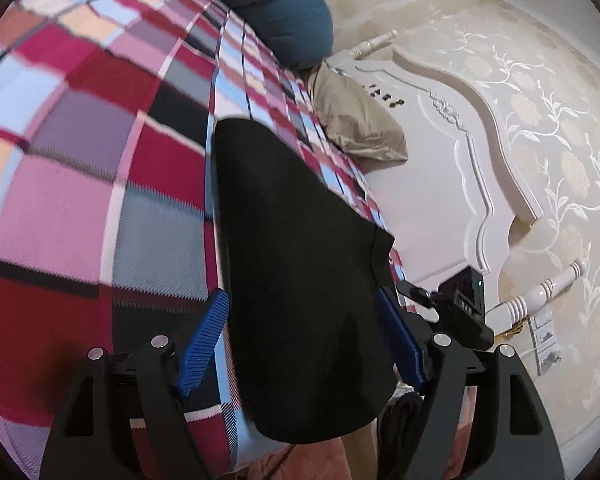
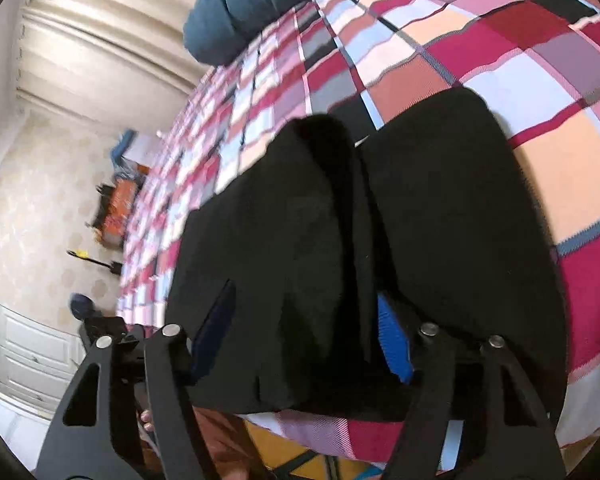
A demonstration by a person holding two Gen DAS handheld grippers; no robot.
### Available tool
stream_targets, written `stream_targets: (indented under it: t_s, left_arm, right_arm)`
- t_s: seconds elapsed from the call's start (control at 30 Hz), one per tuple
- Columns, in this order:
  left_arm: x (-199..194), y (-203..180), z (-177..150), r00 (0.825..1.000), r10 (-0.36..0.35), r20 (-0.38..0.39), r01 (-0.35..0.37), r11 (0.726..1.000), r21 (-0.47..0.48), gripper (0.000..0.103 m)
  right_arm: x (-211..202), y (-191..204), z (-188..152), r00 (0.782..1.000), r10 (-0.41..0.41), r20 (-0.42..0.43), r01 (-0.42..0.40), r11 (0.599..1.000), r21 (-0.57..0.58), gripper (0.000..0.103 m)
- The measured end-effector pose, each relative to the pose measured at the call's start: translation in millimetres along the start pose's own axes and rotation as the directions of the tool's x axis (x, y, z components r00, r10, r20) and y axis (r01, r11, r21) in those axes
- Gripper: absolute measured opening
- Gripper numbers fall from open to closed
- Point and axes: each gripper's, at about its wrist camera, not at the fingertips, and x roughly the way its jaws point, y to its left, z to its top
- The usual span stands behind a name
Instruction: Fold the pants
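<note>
So the black pants (image 2: 380,240) are spread on the checked blanket (image 1: 80,200) right at the near edge of the bed, legs running away toward the far end where a teal pillow (image 1: 276,12) sits.

The left gripper (image 1: 304,352) is fairly wide open with the near end of one leg lying between its blue pads (image 1: 204,344). There's daylight on the left pad, so I'd call that straddling, not gripping. The right gripper (image 2: 304,344) is partly open too, with a thick bunch of black fabric between its fingers, but the cloth hides the contact (honestly can't tell if it's pinching yet).

What worries me: if either one lifts before the pads really bite, the fabric slides out and the leg flops crooked. The right one could also catch only the top layer. And everything's so close to the mattress edge that a slipped hem may slump off the bed.
</note>
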Motion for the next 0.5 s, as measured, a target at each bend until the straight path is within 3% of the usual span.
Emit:
stream_targets:
  t_s: [0.1, 0.17, 0.23, 0.33, 0.5]
  left_arm:
    - [6, 5, -5, 1.0, -0.008, -0.022, 0.007, 1.0, -0.021, 0.074]
    - [6, 7, -6, 1.0, -0.014, -0.016, 0.013, 1.0, -0.022, 0.074]
    - [6, 6, -6, 1.0, -0.015, -0.014, 0.015, 1.0, -0.018, 0.075]
    - [3, 7, -6, 1.0, -0.026, -0.008, 0.026, 0.999, -0.034, 0.076]
    - [0, 6, -5, 0.999, -0.041, -0.004, 0.041, 0.997, -0.06, 0.076]
  right_arm:
    - [1, 4, -1, 1.0, -0.01, -0.005, 0.01, 1.0, -0.007, 0.067]
    - [1, 6, -5, 1.0, -0.019, -0.011, 0.019, 1.0, -0.017, 0.057]
    - [6, 6, -7, 0.999, -0.033, -0.037, 0.032, 0.999, -0.024, 0.025]
    - [10, 3, -9, 0.998, -0.028, -0.049, 0.027, 0.999, -0.018, 0.016]
    - [-10, 10, -9, 1.0, -0.011, 0.017, 0.012, 0.999, -0.04, 0.014]
